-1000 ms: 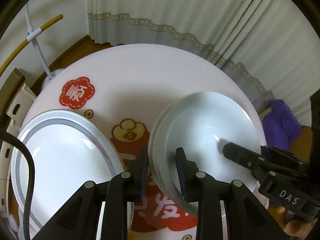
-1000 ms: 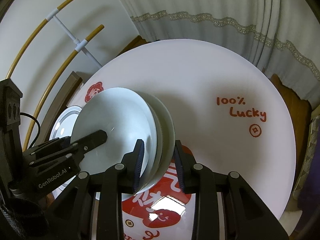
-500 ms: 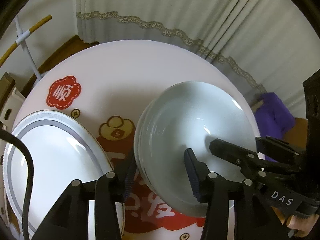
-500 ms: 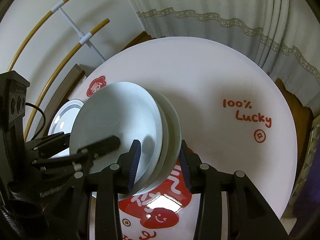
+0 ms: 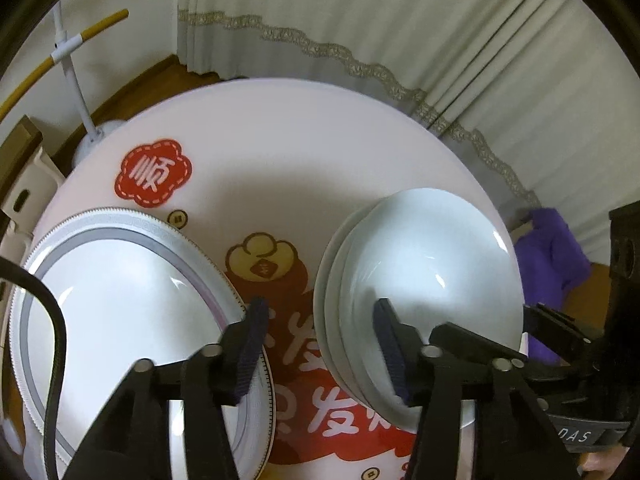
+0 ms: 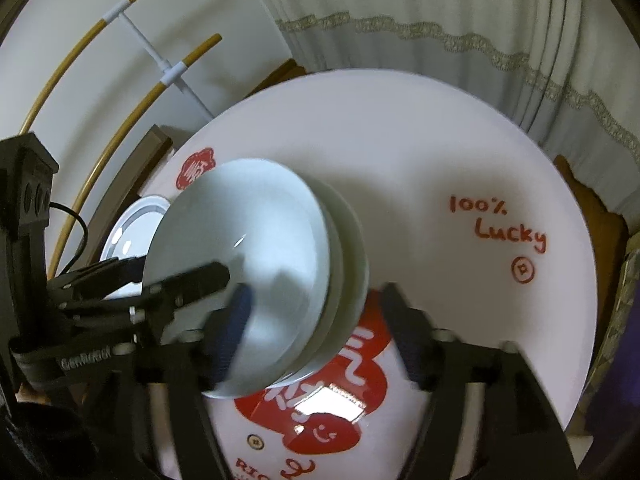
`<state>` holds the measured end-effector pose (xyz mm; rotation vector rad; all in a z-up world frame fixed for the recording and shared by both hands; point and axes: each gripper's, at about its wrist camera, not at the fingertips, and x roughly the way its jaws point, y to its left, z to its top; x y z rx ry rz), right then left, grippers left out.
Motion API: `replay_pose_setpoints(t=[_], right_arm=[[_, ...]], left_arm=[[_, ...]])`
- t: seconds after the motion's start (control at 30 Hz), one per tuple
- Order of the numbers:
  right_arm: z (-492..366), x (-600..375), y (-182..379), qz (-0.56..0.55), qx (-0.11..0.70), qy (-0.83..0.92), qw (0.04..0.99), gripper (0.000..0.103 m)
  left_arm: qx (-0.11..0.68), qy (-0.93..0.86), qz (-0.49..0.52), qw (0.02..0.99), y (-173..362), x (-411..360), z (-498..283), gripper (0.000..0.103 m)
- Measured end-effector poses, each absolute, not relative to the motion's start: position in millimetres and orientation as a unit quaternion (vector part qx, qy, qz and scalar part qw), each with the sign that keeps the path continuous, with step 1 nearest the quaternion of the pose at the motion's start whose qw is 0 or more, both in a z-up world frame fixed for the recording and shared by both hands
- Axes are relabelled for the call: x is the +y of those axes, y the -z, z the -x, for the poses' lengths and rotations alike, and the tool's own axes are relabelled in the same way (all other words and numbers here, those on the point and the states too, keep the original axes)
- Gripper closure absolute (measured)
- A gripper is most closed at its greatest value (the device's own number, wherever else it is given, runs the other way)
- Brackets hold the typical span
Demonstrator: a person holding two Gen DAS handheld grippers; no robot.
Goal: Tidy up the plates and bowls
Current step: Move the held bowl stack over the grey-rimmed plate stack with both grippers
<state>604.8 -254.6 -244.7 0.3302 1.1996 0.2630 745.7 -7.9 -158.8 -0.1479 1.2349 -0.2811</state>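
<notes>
A stack of pale blue-white bowls (image 5: pixel 424 280) rests on the round white table (image 5: pixel 280 152) with red prints. My left gripper (image 5: pixel 320 344) is open, its right finger over the stack's near rim, its left finger above a grey-rimmed white plate (image 5: pixel 120 300). In the right wrist view my right gripper (image 6: pixel 316 332) is open wide, its jaws straddling the bowl stack (image 6: pixel 248 264), which stands free between them. The plate (image 6: pixel 132 228) shows behind the stack there. The left gripper's body (image 6: pixel 120 292) reaches over the bowls from the left.
Grey curtains (image 5: pixel 400 40) hang behind the table. A white stand with yellow rods (image 6: pixel 132 48) is at the far left. A purple cloth (image 5: pixel 556 256) lies beyond the table's right edge. The table's far and right parts (image 6: pixel 440 160) hold only prints.
Both grippers have opened from the rim of the bowl stack, and the stack now sits on the table. The left gripper has drawn back slightly.
</notes>
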Motion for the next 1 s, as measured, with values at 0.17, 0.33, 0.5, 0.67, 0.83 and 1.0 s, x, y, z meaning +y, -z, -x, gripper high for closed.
replay_pose_setpoints(t=[0.17,0.33,0.5,0.67,0.83,1.0], right_arm=[[-606,-255,247,-0.143,0.566,-0.114,0.804,0.056],[-605,-252,244,-0.125,0.568,-0.098,0.807,0.062],[-604,-252,242,-0.127,0.574,-0.088,0.804,0.066],[-604,-253,241,-0.134,0.584,-0.083,0.796,0.067],[-603,-249,238,-0.131,0.589,-0.074,0.794,0.066],[-600,-248,235,-0.132,0.595,-0.072,0.789,0.064]], left_arm=[[0.584,0.154,0.084,0.793,159,-8,-746,0.078],[0.586,0.152,0.077,0.792,157,-10,-749,0.078],[0.586,0.154,0.069,0.792,157,-14,-748,0.079],[0.589,0.153,0.075,0.79,158,-14,-750,0.08],[0.592,0.152,0.076,0.788,157,-13,-749,0.081],[0.59,0.146,0.068,0.791,154,-15,-746,0.081]])
